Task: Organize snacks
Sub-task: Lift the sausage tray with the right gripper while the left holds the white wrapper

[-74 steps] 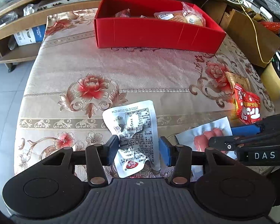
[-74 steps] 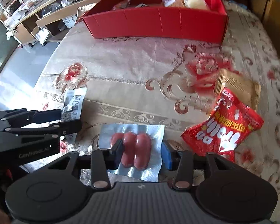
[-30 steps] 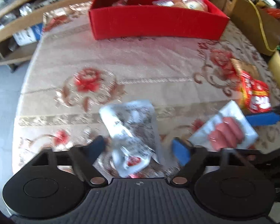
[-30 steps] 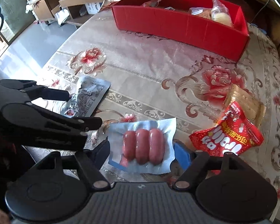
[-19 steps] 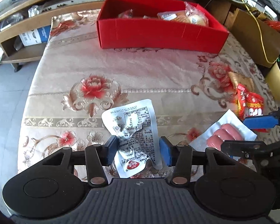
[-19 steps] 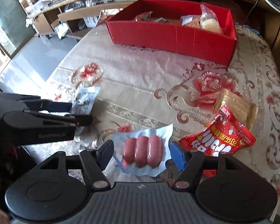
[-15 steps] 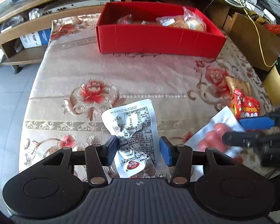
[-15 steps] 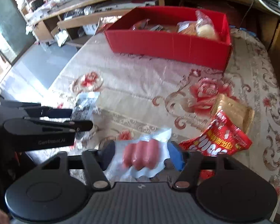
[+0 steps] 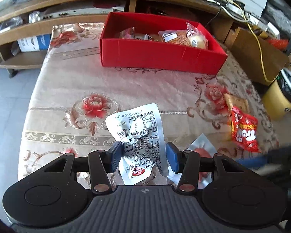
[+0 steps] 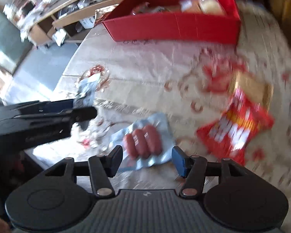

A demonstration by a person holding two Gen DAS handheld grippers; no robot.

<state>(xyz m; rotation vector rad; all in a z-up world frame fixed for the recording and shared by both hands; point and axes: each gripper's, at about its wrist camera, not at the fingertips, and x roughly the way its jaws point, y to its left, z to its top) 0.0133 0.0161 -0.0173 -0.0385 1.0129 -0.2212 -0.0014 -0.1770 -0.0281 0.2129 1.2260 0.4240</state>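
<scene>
The left tool [image 9: 143, 156] is clamped on a crinkled silver snack pouch [image 9: 138, 134], printed side up, its blue pads pressing the pouch's two sides while the pouch's upper end reaches forward over the counter [image 9: 71, 85], which is covered in a beige cloth with red flowers. The right tool [image 10: 148, 158] has its jaws opening, with a clear pack of three sausages [image 10: 143, 140] lying between them; the right wrist view is heavily blurred, so whether the pads touch the pack's edges cannot be told, though a gap seems to show on the right side. In that view the left tool appears as a dark shape at the left, with the silver pouch in its tip. A red snack bag [image 9: 243, 131] with white lettering lies on the counter to the right, just beside and partly over a gold-coloured packet [image 9: 237, 103]. At the far side of the counter stands an open red box [image 9: 161, 57], which holds several wrapped snacks, among them a clear bag with a pale round cake [image 9: 197, 36]. Behind the box runs a wooden shelf unit [image 9: 38, 27] with cables on top.
</scene>
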